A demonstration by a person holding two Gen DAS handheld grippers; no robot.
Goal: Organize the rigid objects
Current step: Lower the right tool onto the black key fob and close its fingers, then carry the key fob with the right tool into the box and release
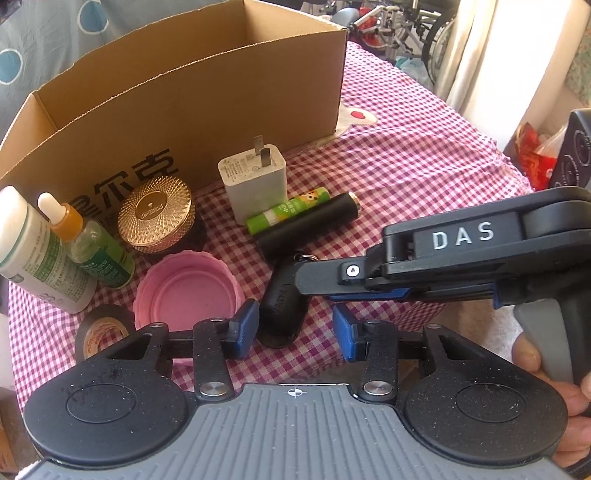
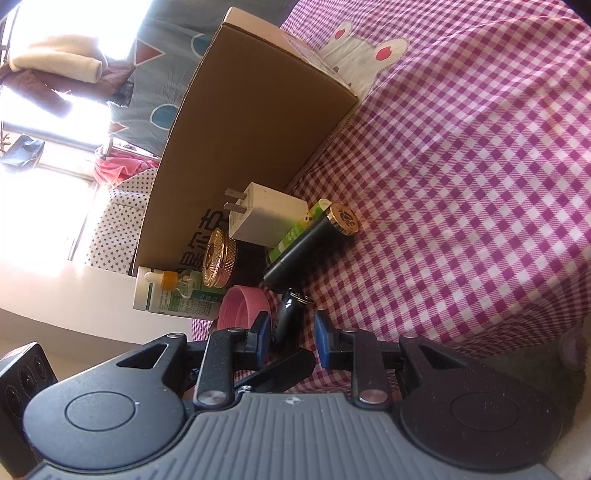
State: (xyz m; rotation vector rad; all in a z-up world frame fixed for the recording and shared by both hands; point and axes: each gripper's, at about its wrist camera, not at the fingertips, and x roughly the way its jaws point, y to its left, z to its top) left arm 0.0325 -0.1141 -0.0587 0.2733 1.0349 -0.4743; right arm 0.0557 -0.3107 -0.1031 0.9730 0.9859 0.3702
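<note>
Small objects lie on the checked cloth in front of an open cardboard box (image 1: 192, 92): a white charger (image 1: 255, 182), a green lip balm (image 1: 288, 212), a black tube with a gold end (image 1: 310, 221), a black key fob (image 1: 284, 306), a pink lid (image 1: 188, 288), a gold-lidded jar (image 1: 157, 218), a dropper bottle (image 1: 88, 242), a white bottle (image 1: 37, 251) and a tape roll (image 1: 101, 332). My left gripper (image 1: 293, 328) is open just before the fob. My right gripper (image 2: 291, 338) is open, its fingers either side of the key fob (image 2: 290, 314); it reaches in from the right in the left wrist view.
The box (image 2: 251, 110) stands at the far side, its opening upward. The pink-and-white checked cloth (image 2: 461, 166) stretches to the right of the objects. A rabbit patch (image 2: 362, 51) is beside the box. Bicycles (image 1: 399, 26) stand beyond the table.
</note>
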